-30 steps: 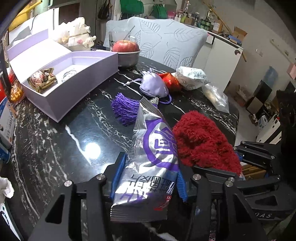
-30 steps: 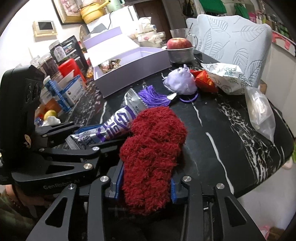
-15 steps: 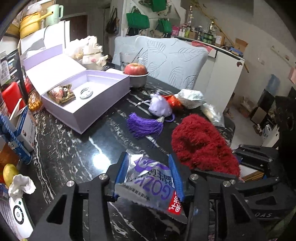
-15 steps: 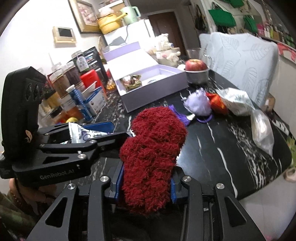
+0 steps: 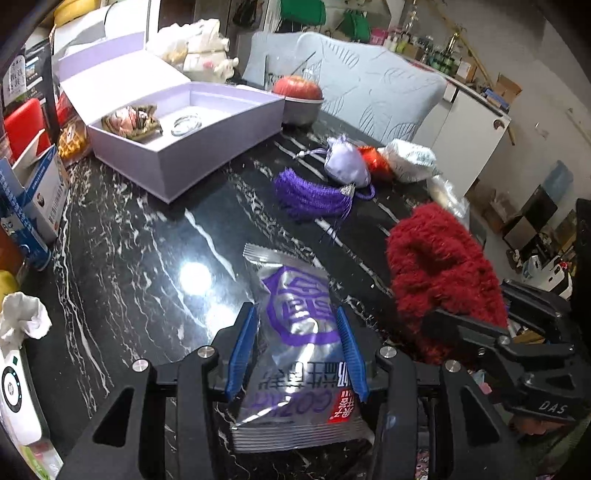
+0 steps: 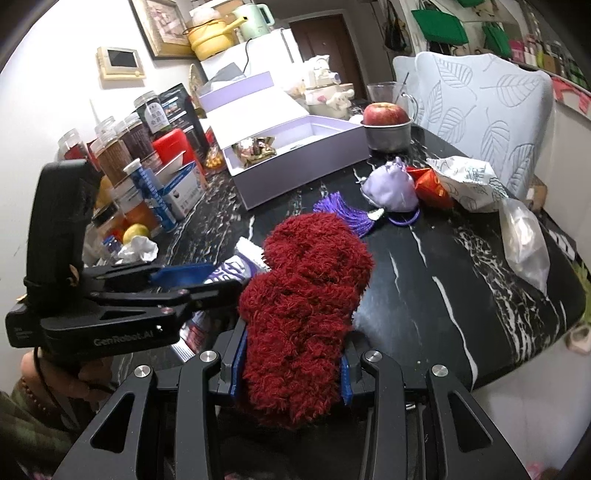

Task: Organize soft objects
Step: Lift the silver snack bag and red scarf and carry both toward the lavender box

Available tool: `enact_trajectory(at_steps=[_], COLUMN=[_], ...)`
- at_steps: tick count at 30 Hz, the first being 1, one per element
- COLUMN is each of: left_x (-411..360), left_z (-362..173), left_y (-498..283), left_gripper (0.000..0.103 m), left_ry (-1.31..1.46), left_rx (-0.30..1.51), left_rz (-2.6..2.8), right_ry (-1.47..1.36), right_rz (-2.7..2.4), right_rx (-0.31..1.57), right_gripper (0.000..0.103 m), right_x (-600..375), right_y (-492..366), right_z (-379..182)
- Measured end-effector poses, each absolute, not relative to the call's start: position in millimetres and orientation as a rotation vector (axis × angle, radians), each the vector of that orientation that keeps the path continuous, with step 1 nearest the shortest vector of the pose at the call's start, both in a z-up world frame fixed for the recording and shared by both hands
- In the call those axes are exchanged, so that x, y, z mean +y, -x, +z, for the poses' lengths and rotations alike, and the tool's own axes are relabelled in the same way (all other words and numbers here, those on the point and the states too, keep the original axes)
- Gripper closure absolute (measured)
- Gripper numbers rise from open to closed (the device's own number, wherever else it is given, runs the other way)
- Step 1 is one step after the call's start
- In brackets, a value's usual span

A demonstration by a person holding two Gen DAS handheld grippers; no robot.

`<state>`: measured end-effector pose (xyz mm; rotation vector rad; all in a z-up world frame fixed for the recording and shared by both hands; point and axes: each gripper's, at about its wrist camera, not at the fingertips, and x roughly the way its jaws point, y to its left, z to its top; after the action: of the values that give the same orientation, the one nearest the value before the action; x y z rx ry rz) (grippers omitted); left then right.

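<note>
We hold the left gripper (image 5: pixel 297 350) with its blue pads clamped on a silver snack packet (image 5: pixel 295 332), its far end reaching ahead over the black marble table (image 5: pixel 122 258). Our right gripper (image 6: pixel 291 365) is clamped on a red fuzzy item (image 6: pixel 306 295); the purple box (image 6: pixel 295 162) lies ahead-left

A glossy black marble surface (image 6: pixel 436 266) with white veins fills the middle, a bright lamp glare (image 5: pixel 194 275) reflected near its centre. Behind its far edge stands a pale blue chair back (image 6: pixel 487 110) patterned with leaf outlines. The white wall (image 6: pixel 55 96) on the left carries a small cream-framed screen (image 6: pixel 119 61) and a framed picture (image 6: pixel 162 26). A dark brown door (image 6: pixel 325 37) stands further back, with green bags (image 6: pixel 437 22) hanging on the wall to its right. A white cabinet (image 5: pixel 469 136) sits beyond the surface's right edge.
</note>
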<state>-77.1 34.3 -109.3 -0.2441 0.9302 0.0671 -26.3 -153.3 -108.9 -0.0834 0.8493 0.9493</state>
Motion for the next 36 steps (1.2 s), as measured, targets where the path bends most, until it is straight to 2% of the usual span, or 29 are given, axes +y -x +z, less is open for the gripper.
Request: enact_trajectory(at_steps=[6, 12, 14, 18, 26, 36], left_x=[37, 36, 34, 35, 40, 58], left_z=[-124, -128, -127, -124, -89, -30], left_y=[71, 68, 66, 62, 56, 50], left_gripper=[0.058, 0.058, 0.065, 0.067, 0.067, 0.067], left_ry=[0.235, 0.184, 0.162, 0.195, 0.162, 0.131], left_rx=[0.999, 0.990, 0.981, 0.980, 0.900, 0.749], left_rz=[0.100, 0.128, 0.126, 0.075, 0.059, 0.086], right_ry=[0.084, 0.092, 0.094, 0.095, 0.078, 0.111], right_rz=[0.946, 0.950, 0.952, 0.951, 0.970, 1.038], right_rx=[0.871, 0.897, 0.901, 0.907, 0.902, 0.768], right_gripper=[0.065, 0.065, 0.065, 0.065, 0.065, 0.065], right_x=[-152, -147, -146, -144, -140, -121], right_y=[22, 17, 16, 11, 3, -10], right_z=[-114, -120, -121, -124, -116, -66])
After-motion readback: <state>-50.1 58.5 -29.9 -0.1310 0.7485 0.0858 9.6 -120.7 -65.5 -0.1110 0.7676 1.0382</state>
